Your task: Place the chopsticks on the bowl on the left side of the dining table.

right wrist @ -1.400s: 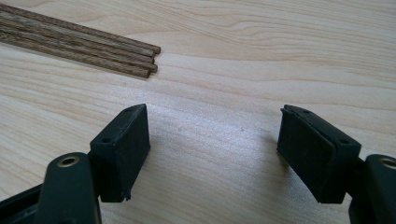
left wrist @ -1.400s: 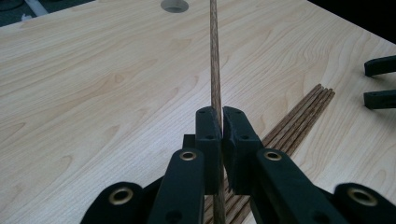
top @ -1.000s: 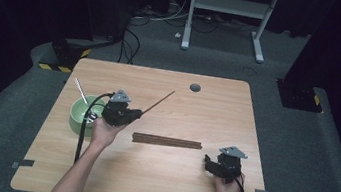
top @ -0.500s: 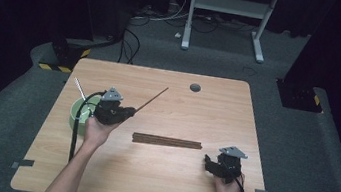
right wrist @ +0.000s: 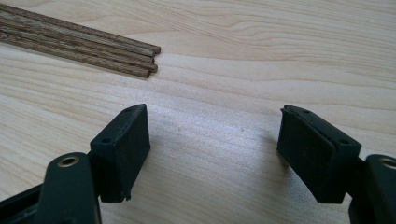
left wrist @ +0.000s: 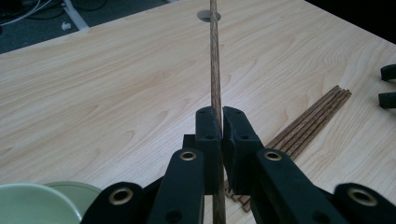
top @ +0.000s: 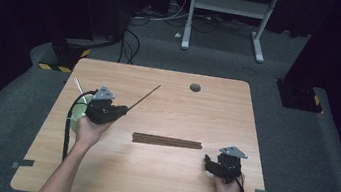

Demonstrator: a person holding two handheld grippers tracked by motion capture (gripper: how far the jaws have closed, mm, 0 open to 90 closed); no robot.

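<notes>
One chopstick [left wrist: 215, 70] is sitting clamped in the left gripper [top: 123, 110], slanting out above the table [top: 157, 175] beside the green cup [top: 76, 113]. Judging by this, the next move is dropping it in. Right gripper [top: 207, 163] is idling, fingers [right wrist: 122, 149] wide, near the remaining chopsticks [top: 167, 141].

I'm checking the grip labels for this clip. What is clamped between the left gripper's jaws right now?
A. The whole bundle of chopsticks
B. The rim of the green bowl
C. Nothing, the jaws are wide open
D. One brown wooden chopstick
D: in the left gripper view the left gripper has its jaws shut on one brown chopstick, while the bundle of chopsticks lies on the table.
</notes>
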